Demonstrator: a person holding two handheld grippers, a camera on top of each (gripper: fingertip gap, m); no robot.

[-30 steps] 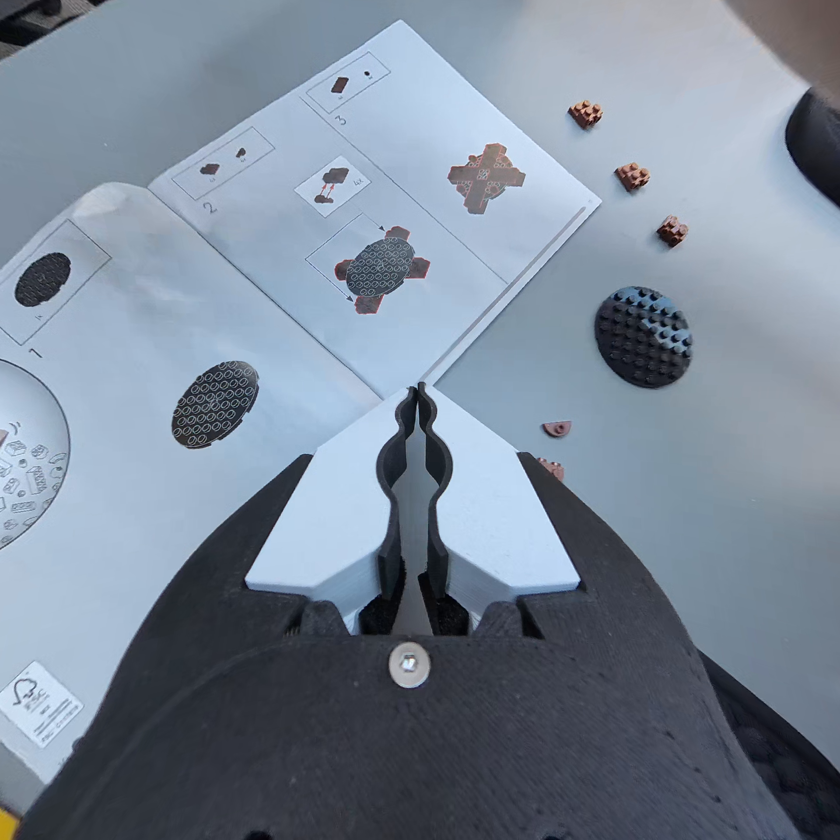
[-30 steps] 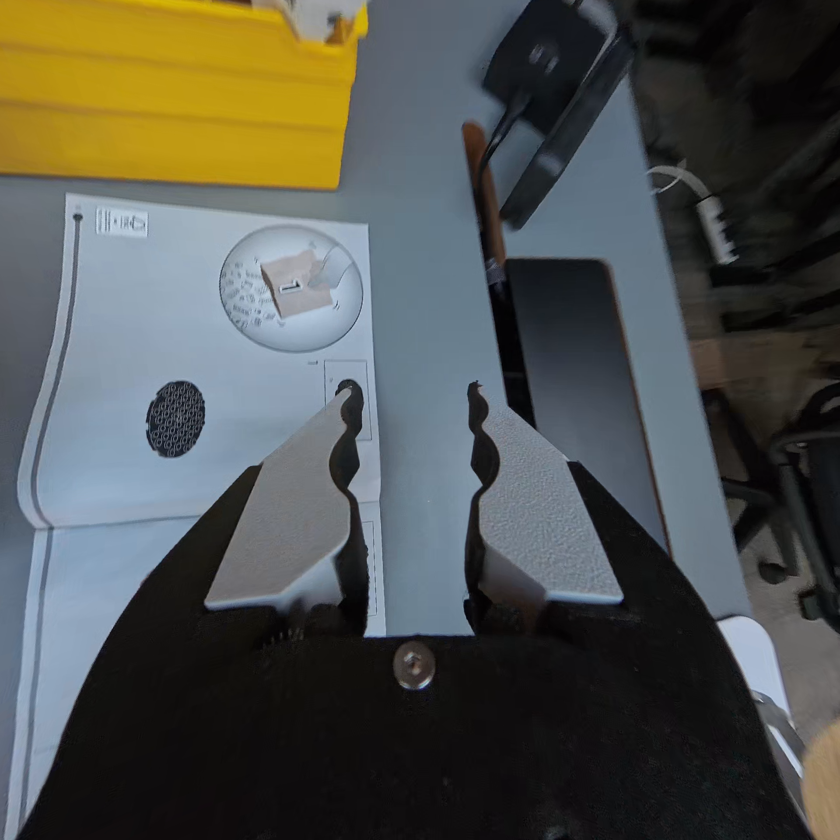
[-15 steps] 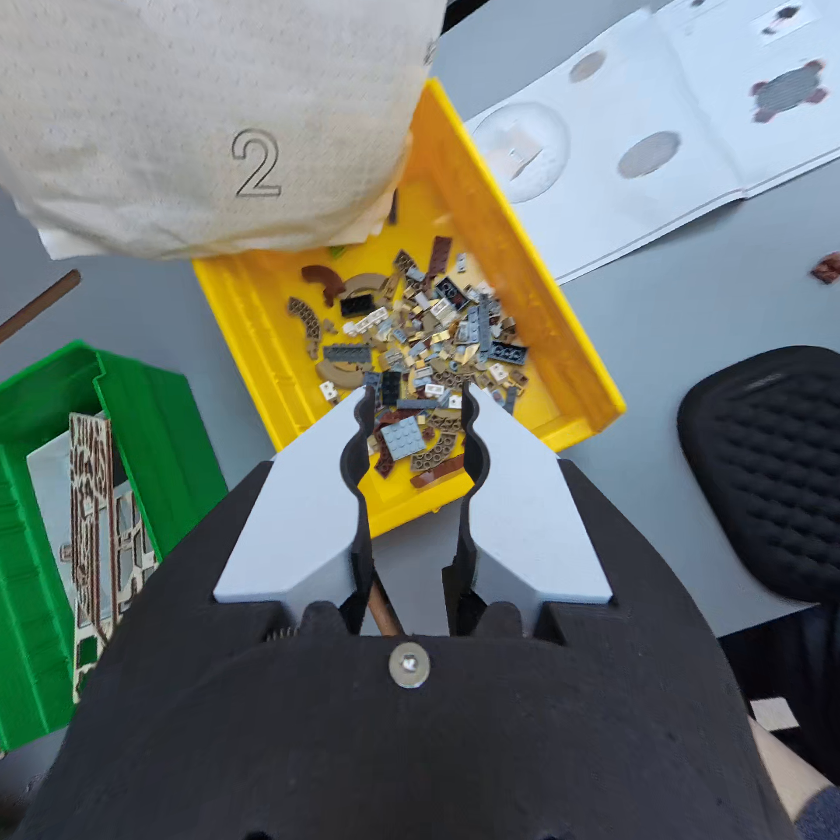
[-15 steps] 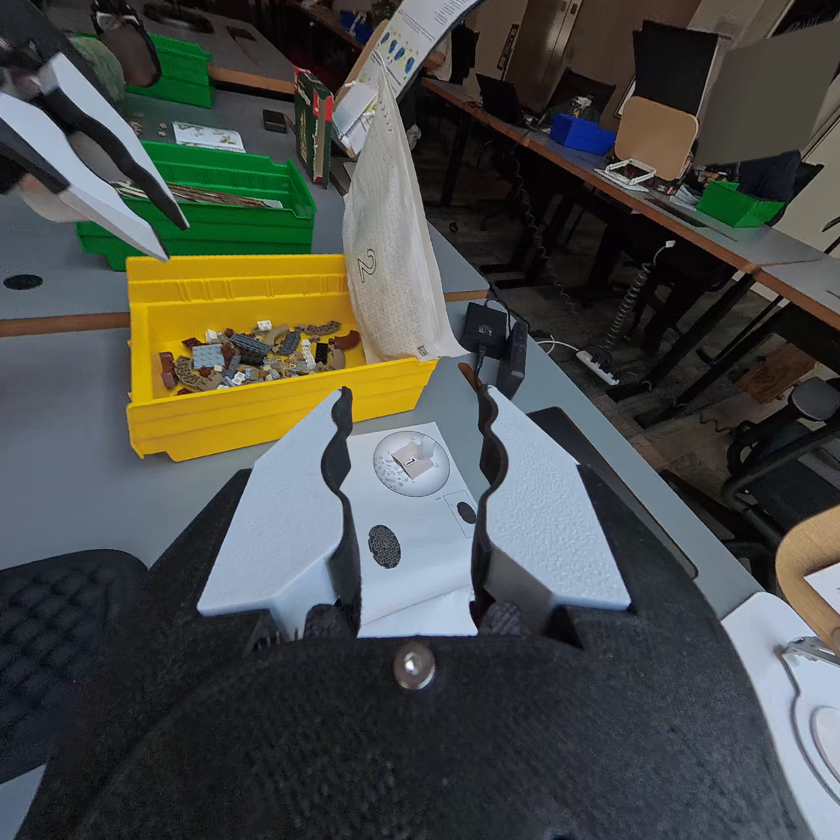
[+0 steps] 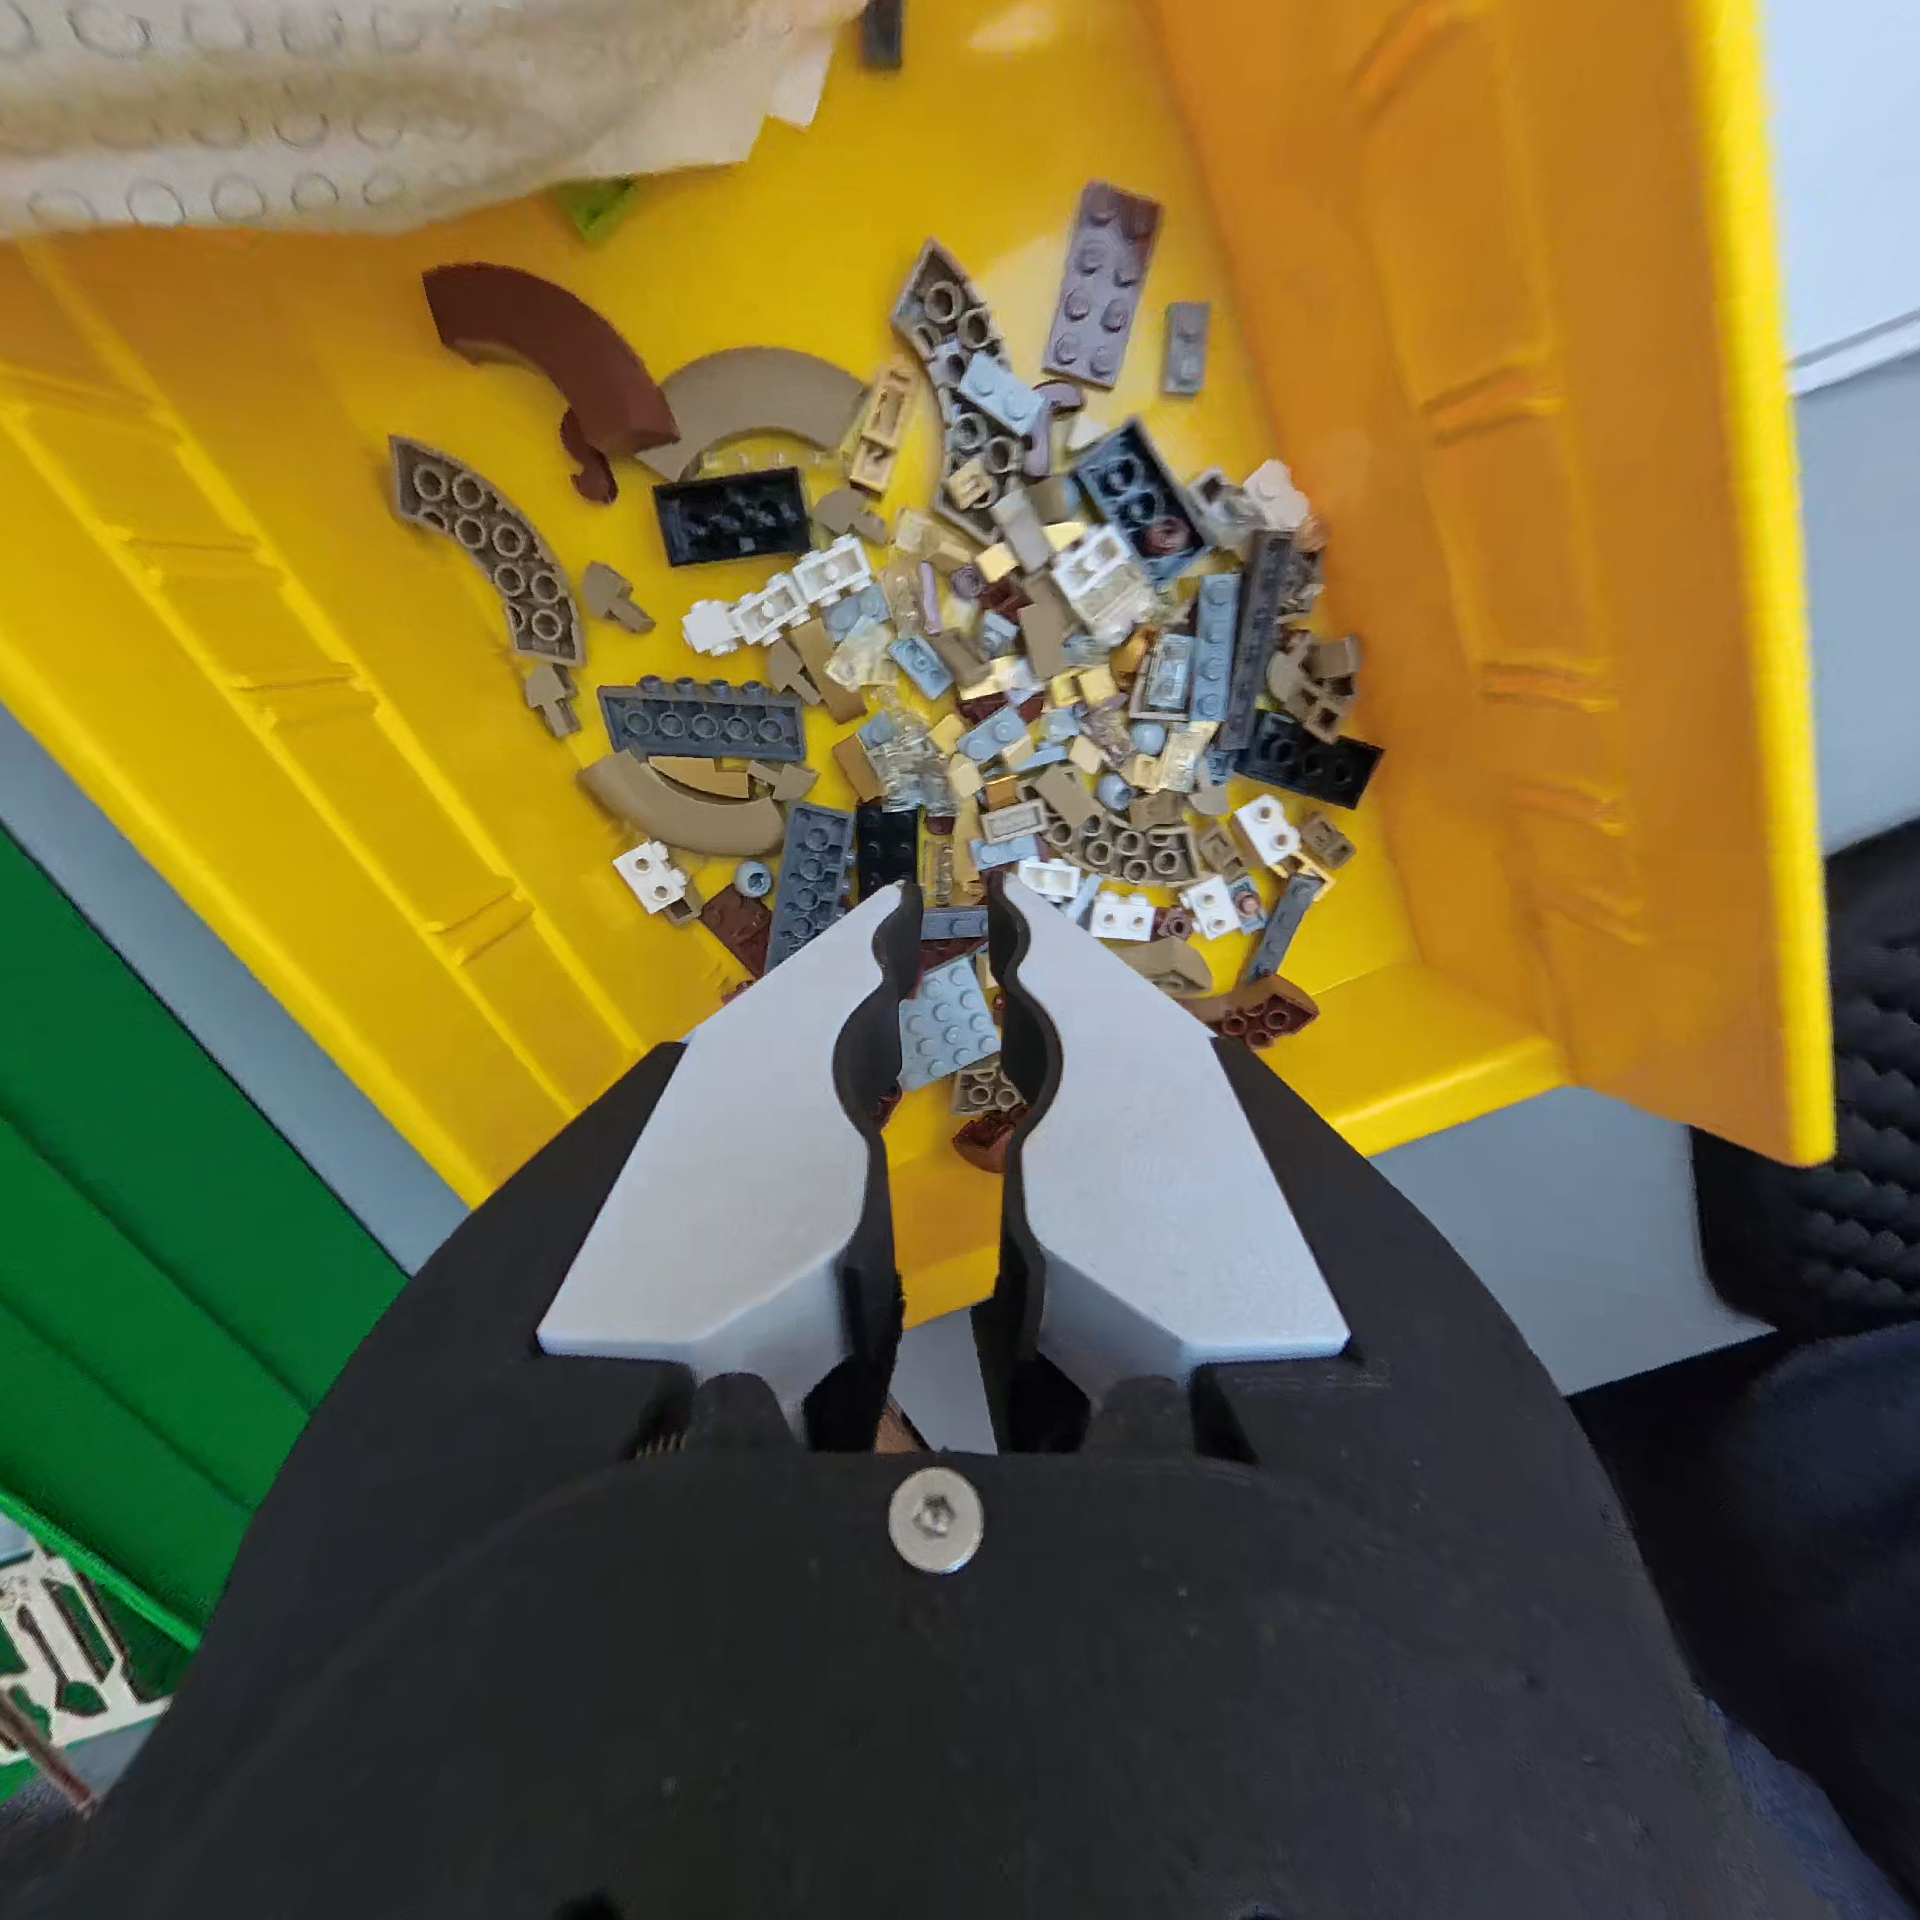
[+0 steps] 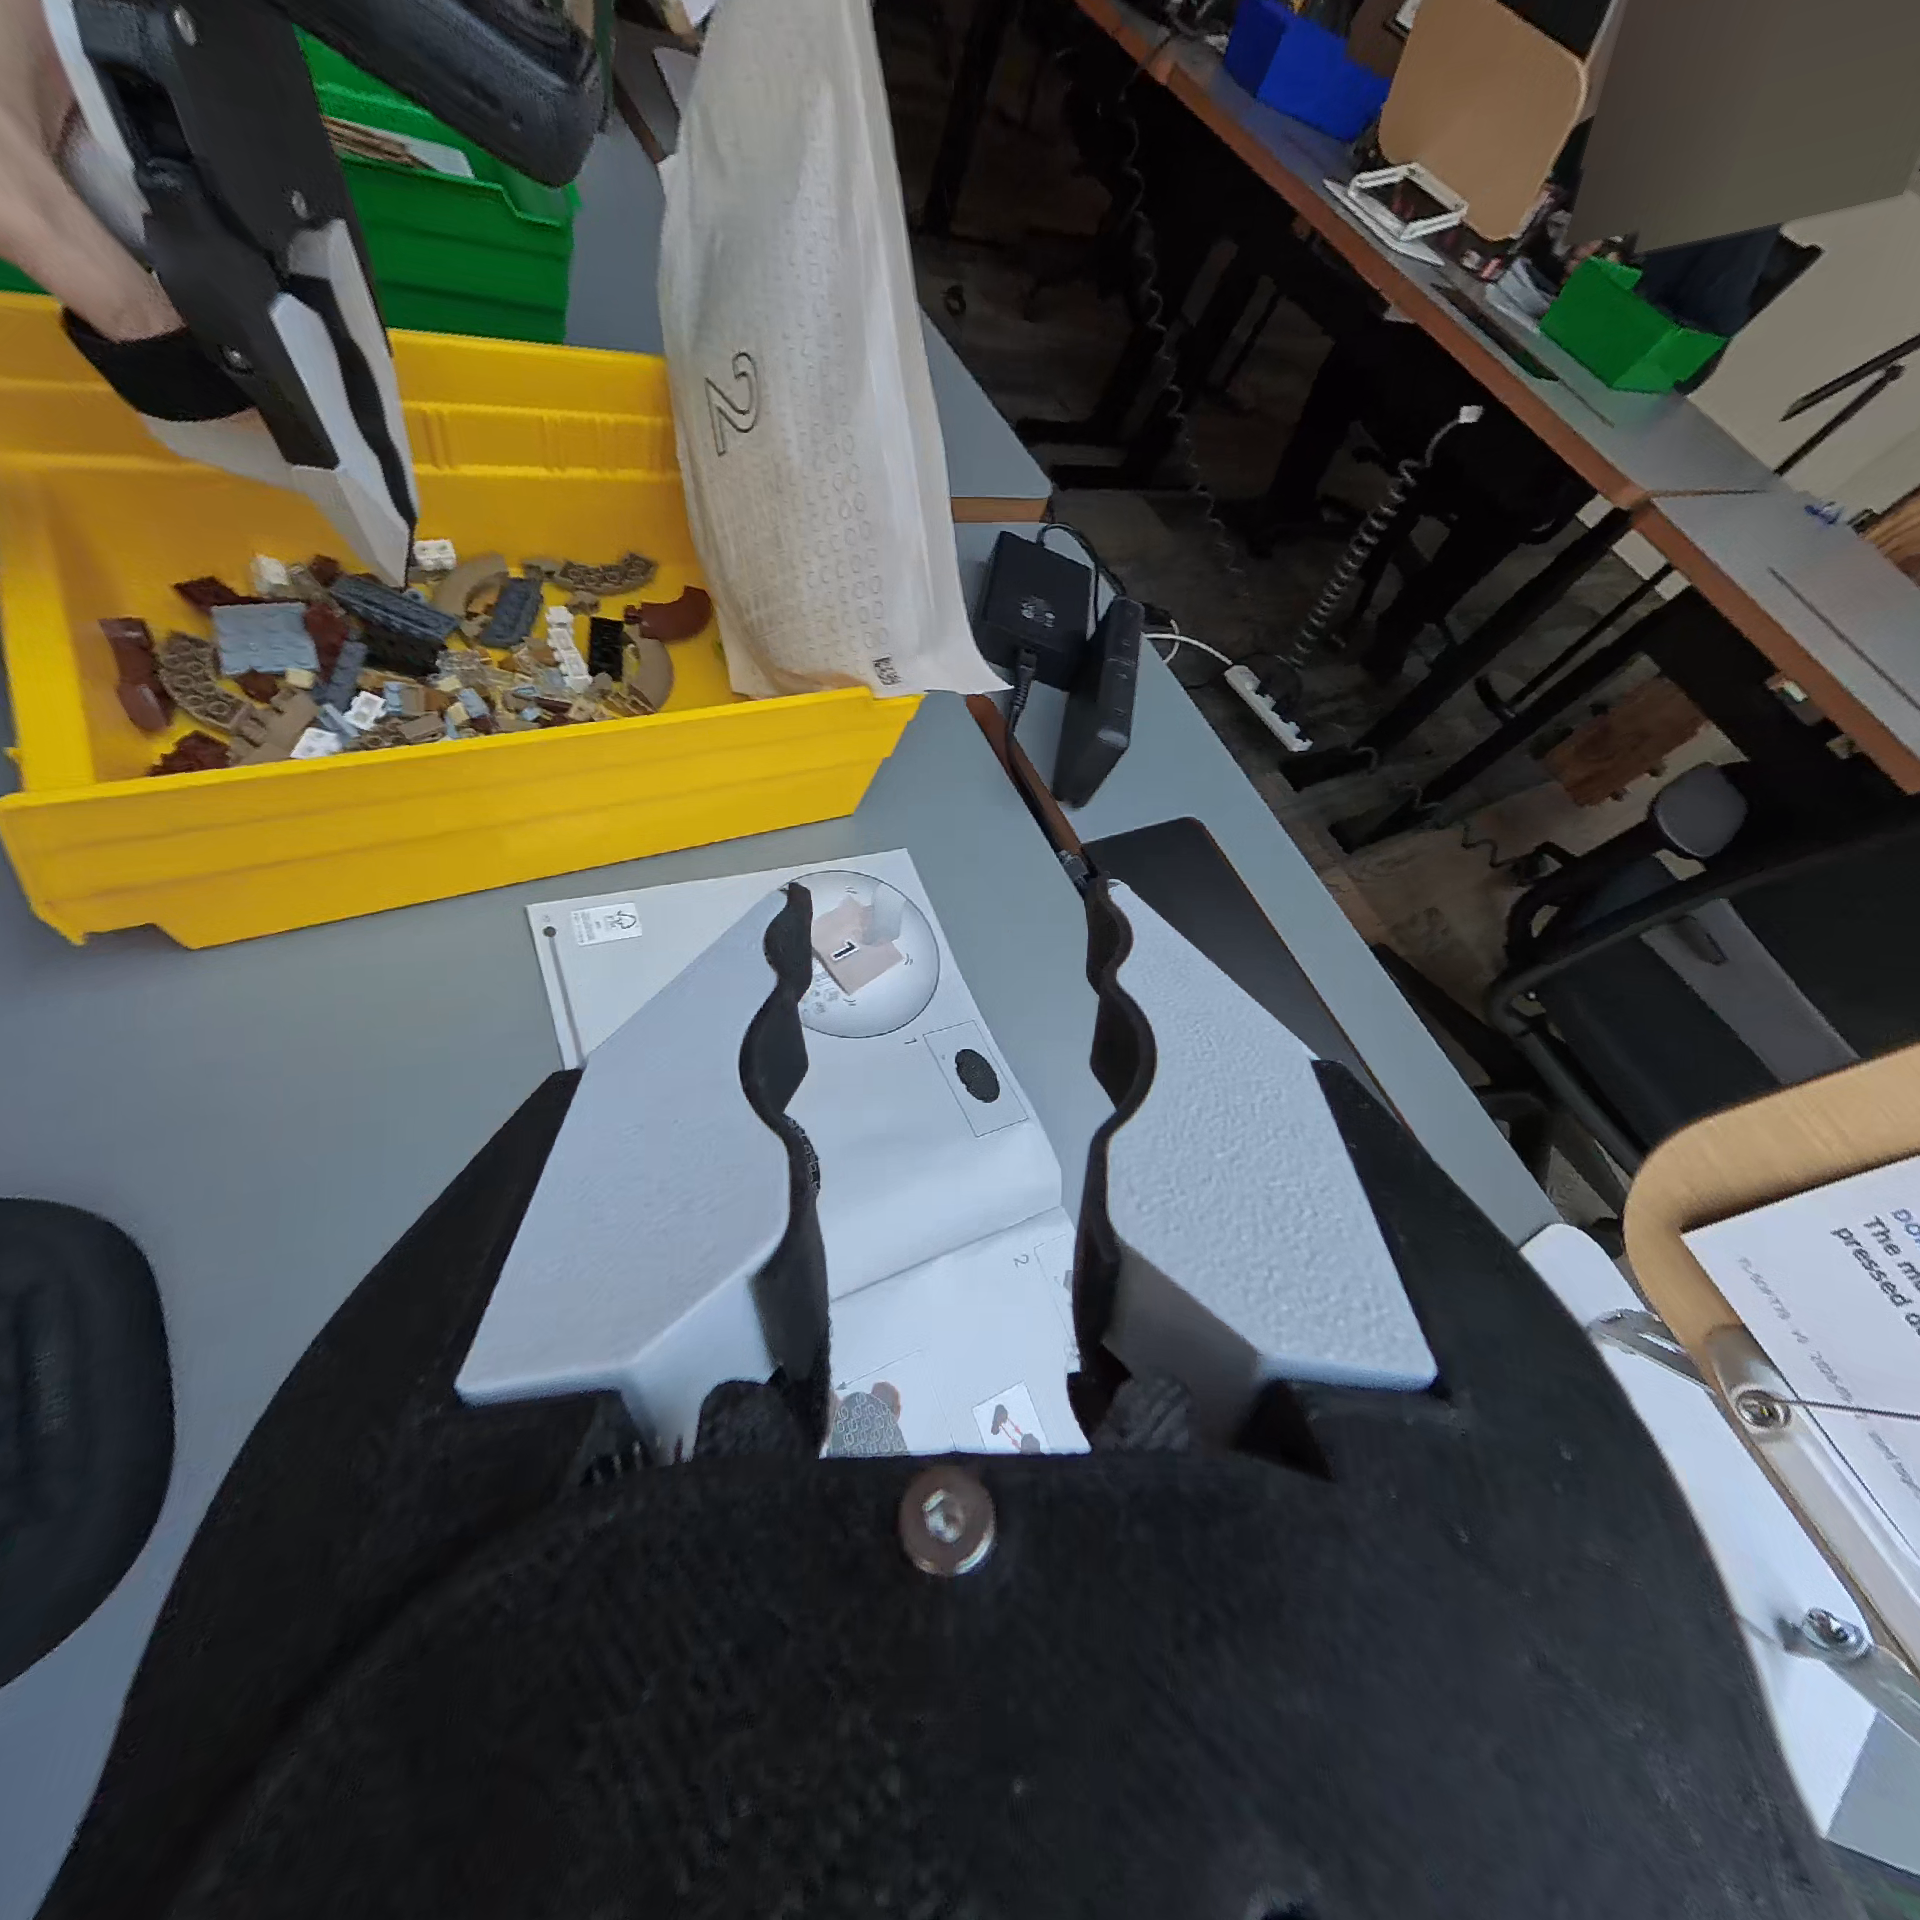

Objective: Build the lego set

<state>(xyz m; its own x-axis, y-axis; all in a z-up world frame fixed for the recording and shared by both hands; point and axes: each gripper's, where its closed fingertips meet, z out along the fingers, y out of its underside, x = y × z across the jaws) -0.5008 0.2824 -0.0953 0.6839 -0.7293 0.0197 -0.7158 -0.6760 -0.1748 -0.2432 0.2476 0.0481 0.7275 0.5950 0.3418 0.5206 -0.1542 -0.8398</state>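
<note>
Left gripper (image 5: 945, 902) is down inside the yellow bin (image 5: 1475, 436), fingers narrowed to a slim gap and gripping nothing, tips right over the near edge of the brick pile (image 5: 1018, 665). Between the fingers sits a light grey square plate (image 5: 948, 1023), studs up, lying flat. Just beyond, a dark grey long plate (image 5: 702, 719) runs left to right; farther back a brown arch piece (image 5: 545, 348) curves by the white paper bag (image 5: 343, 104). Over to the right gripper (image 6: 940, 904): spread wide, empty, hovering above the open instruction booklet (image 6: 894, 1101) on the grey table (image 6: 260, 1039). Beyond it, the bin, the bag standing upright in its right end.
</note>
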